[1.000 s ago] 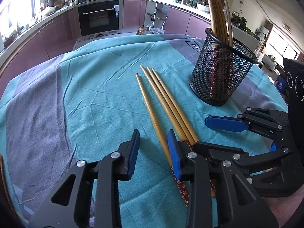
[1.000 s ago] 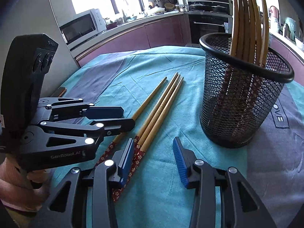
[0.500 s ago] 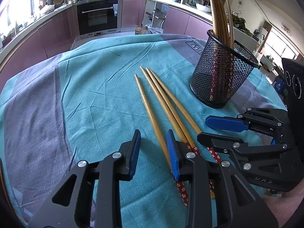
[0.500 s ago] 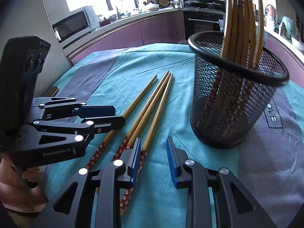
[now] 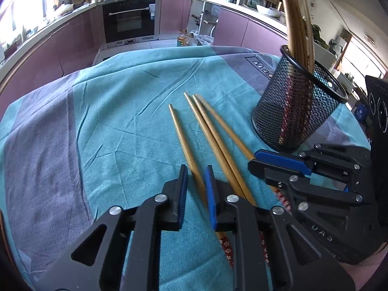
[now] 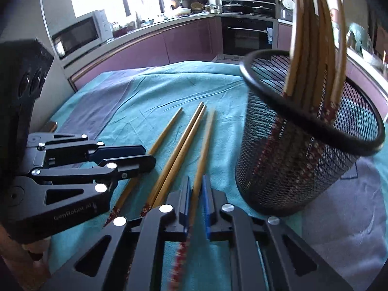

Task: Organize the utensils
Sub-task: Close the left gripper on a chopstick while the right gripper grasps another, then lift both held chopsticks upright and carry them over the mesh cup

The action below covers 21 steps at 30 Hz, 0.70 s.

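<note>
Several bamboo chopsticks with red patterned ends lie on the teal cloth (image 5: 121,126). My left gripper (image 5: 196,186) straddles the leftmost chopstick (image 5: 184,143), its jaws narrowly apart and not pressing it. My right gripper (image 6: 195,194) has nearly closed around the rightmost chopstick (image 6: 205,145), which runs between its jaws; it also shows in the left wrist view (image 5: 274,162). A pair of chopsticks (image 6: 179,155) lies between. A black mesh holder (image 6: 303,155) with several upright chopsticks stands just to the right, also in the left wrist view (image 5: 295,111).
The table is round and covered by a teal and grey cloth (image 6: 150,92). Kitchen cabinets and an oven (image 5: 128,21) stand beyond it. A microwave (image 6: 80,34) sits on the counter at the left.
Both grippers moved forward over the chopsticks. The right gripper's jaws narrowed around the rightmost chopstick, which has swung apart from the pair. The left gripper's jaws narrowed around the leftmost chopstick.
</note>
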Motion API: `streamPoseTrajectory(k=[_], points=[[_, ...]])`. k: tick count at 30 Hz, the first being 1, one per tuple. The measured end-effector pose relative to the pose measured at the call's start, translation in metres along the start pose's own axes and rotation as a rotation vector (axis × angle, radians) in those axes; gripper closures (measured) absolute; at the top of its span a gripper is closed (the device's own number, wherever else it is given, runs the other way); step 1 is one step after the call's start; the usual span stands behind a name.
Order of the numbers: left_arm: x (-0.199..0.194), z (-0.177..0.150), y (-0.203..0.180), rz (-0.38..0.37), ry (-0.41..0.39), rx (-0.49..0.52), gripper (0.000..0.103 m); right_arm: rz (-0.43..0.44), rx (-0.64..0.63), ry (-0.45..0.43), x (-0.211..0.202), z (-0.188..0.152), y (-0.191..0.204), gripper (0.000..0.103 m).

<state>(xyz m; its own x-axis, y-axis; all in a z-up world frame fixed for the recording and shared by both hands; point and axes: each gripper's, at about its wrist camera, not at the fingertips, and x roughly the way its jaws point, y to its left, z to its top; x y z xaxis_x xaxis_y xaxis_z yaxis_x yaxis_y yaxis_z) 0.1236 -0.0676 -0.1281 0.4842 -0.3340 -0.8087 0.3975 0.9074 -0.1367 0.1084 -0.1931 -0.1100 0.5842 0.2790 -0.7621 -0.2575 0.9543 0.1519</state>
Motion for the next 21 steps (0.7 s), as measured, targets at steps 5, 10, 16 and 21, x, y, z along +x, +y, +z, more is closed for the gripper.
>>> streamPoseTrajectory(k=[5,10,16,21], points=[[-0.003,-0.002,0.005,-0.003,-0.004,-0.040,0.094,0.019,0.052,-0.031,-0.009,-0.003,-0.010,0.097],[-0.017,-0.008,0.001,-0.030,-0.029,-0.029,0.095,0.085,0.027,-0.055,-0.020,-0.007,-0.005,0.097],[-0.020,-0.014,-0.004,-0.051,-0.018,0.004,0.095,0.107,-0.037,-0.026,-0.021,-0.010,0.003,0.097],[-0.012,-0.015,-0.004,-0.062,0.008,0.014,0.095,0.102,-0.068,0.006,-0.016,-0.012,0.006,0.097]])
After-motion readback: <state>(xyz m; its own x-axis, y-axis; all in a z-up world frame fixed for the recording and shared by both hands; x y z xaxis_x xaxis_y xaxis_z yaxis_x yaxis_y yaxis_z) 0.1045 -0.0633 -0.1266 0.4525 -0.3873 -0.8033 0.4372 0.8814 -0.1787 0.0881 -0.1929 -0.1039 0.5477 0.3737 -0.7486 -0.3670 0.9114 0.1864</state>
